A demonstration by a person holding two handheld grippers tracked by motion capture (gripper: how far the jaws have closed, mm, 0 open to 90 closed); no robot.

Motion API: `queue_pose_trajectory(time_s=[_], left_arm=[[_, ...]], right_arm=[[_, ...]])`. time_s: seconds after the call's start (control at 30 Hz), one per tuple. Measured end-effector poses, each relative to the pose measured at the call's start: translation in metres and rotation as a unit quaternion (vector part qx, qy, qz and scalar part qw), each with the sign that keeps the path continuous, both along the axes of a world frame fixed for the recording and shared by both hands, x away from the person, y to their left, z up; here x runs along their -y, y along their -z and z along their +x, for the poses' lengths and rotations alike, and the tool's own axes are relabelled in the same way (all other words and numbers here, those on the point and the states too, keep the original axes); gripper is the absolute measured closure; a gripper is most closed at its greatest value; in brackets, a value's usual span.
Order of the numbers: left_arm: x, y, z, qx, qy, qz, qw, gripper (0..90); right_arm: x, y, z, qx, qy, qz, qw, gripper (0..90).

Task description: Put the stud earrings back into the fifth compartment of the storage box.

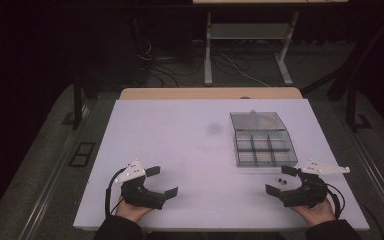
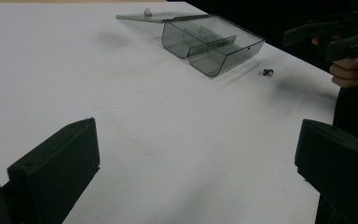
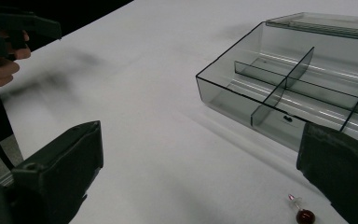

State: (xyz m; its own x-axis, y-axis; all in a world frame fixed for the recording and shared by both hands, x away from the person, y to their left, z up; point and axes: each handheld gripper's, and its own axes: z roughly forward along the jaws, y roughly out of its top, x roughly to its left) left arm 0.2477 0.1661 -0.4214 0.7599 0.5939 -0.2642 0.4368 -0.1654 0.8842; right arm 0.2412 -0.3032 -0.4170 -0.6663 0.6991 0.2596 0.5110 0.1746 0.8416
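Note:
A clear grey compartment box (image 1: 265, 149) lies open on the white table (image 1: 180, 145), right of centre, its lid (image 1: 258, 120) folded back flat behind it. Its compartments look empty (image 3: 307, 79). Two tiny dark beads (image 1: 280, 179) lie just in front of the box; one is reddish with a small pin (image 3: 303, 213). My right gripper (image 1: 281, 180) stands open near the front right edge, its jaws on either side of the beads. My left gripper (image 1: 162, 181) stands open at the front left with nothing between its jaws. The box (image 2: 212, 44) and beads (image 2: 267, 72) appear far off in the left gripper view.
A wooden strip (image 1: 210, 93) runs along the table's far edge. Beyond it stand a desk frame (image 1: 247, 45) and floor cables (image 1: 230, 65). A faint grey smudge (image 1: 213, 128) marks the table left of the lid.

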Motion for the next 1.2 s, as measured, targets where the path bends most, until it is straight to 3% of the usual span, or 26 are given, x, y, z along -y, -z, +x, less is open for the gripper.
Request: queue_pose_trajectory(time_s=[0.53,0.97,1.2], left_arm=[[0.000,0.001,0.002,-0.002,0.004,-0.004,1.0000,0.0],[-0.003,0.002,0.003,-0.008,-0.001,-0.009,0.9999,0.0],[-0.001,0.003,0.006,-0.009,0.005,-0.003,0.9999,0.0]], right_arm=[[-0.005,-0.001,-0.001,-0.002,-0.015,-0.014,0.9998,0.2],[-0.010,-0.005,-0.003,-0.003,-0.032,-0.042,0.9986,0.1],[-0.008,-0.011,-0.002,-0.015,-0.037,-0.051,0.9979,0.1]])
